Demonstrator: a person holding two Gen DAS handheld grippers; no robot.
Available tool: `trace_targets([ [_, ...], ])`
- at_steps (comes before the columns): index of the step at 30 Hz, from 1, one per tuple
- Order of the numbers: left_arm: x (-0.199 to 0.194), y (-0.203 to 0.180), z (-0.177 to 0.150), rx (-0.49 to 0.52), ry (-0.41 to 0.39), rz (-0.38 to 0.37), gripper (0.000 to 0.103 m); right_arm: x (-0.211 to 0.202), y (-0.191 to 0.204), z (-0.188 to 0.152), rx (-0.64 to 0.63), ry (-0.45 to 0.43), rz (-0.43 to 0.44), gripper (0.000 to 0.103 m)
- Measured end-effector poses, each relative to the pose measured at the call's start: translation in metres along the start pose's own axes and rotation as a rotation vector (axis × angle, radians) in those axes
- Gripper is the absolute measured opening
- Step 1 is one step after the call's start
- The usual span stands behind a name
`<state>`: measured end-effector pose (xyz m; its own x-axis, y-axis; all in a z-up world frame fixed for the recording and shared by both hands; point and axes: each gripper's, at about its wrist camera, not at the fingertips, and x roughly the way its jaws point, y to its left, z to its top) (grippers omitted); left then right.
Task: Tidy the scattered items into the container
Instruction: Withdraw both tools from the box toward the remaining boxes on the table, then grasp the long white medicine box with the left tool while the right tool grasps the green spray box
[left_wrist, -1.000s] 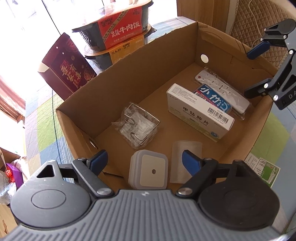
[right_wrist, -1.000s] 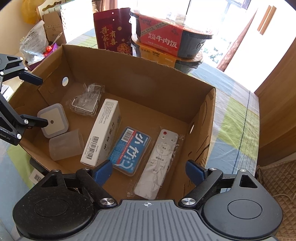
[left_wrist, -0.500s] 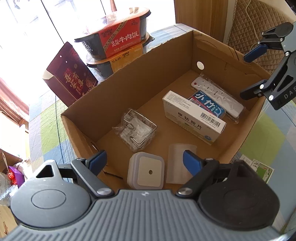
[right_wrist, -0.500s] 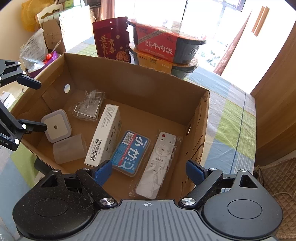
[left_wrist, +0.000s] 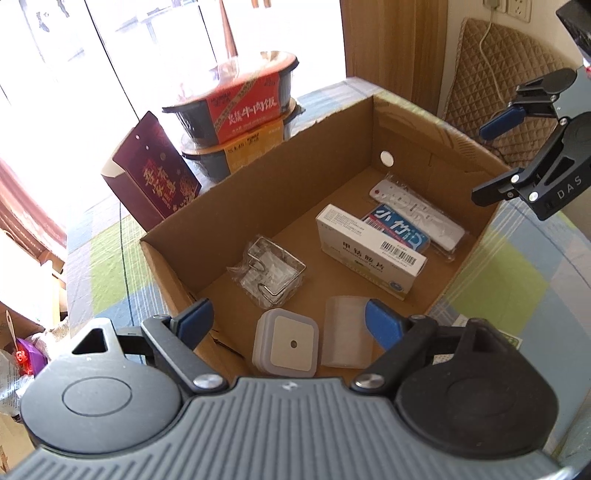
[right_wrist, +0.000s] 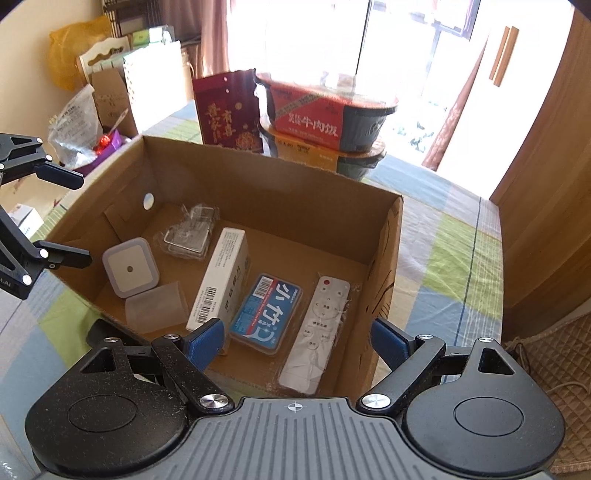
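An open cardboard box (left_wrist: 258, 184) (right_wrist: 280, 192) sits on the checked tablecloth. Inside lie a white square night light (left_wrist: 286, 343) (right_wrist: 130, 267), a frosted plastic cover (left_wrist: 347, 338) (right_wrist: 155, 306), a wire holder in a clear bag (left_wrist: 269, 273) (right_wrist: 190, 232), a white medicine carton (left_wrist: 369, 249) (right_wrist: 221, 277), a blue pack (left_wrist: 397, 225) (right_wrist: 267, 308) and a bagged white remote (left_wrist: 417, 212) (right_wrist: 317, 332). My left gripper (left_wrist: 290, 319) hovers open above the box's near end, empty. My right gripper (right_wrist: 297, 339) hangs open and empty over the opposite end.
Behind the box stand two stacked instant rice bowls (left_wrist: 236, 107) (right_wrist: 325, 118) and a dark red gift bag (left_wrist: 155, 173) (right_wrist: 225, 114). A paper leaflet (left_wrist: 513, 338) lies beside the box. A quilted chair (left_wrist: 498, 88) stands off the table; clutter (right_wrist: 77, 122) piles up beyond.
Both grippers have drawn back and up from the box, so the box looks smaller and more of the room shows. Nothing inside the box has moved.
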<state>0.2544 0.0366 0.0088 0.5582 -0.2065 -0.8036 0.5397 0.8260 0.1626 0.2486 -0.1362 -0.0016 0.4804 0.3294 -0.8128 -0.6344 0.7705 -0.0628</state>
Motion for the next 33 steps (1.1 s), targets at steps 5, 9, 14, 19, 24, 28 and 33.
trace_targets([
  [5, -0.025, -0.002, -0.013, 0.006, -0.057, -0.022, 0.087, -0.021, 0.005, -0.015, -0.018, -0.047, 0.034, 0.092],
  [9, -0.043, -0.009, -0.029, 0.029, -0.089, -0.053, 0.087, -0.035, 0.014, -0.031, -0.068, -0.074, 0.068, 0.092],
  [14, -0.049, -0.021, -0.055, 0.042, -0.079, -0.076, 0.087, -0.038, 0.028, -0.059, -0.07, -0.05, 0.115, 0.092],
  [19, -0.043, -0.027, -0.082, 0.003, -0.038, -0.114, 0.087, -0.025, 0.041, -0.093, -0.004, 0.004, 0.205, 0.092],
  [24, -0.031, -0.022, -0.109, -0.089, 0.011, -0.138, 0.087, -0.011, 0.052, -0.118, 0.11, 0.059, 0.239, 0.092],
  [28, -0.022, -0.015, -0.128, -0.151, 0.055, -0.147, 0.087, -0.001, 0.064, -0.128, 0.228, 0.068, 0.263, 0.093],
  [33, -0.016, -0.007, -0.142, -0.173, 0.086, -0.163, 0.087, 0.01, 0.09, -0.132, 0.269, 0.077, 0.233, 0.103],
])
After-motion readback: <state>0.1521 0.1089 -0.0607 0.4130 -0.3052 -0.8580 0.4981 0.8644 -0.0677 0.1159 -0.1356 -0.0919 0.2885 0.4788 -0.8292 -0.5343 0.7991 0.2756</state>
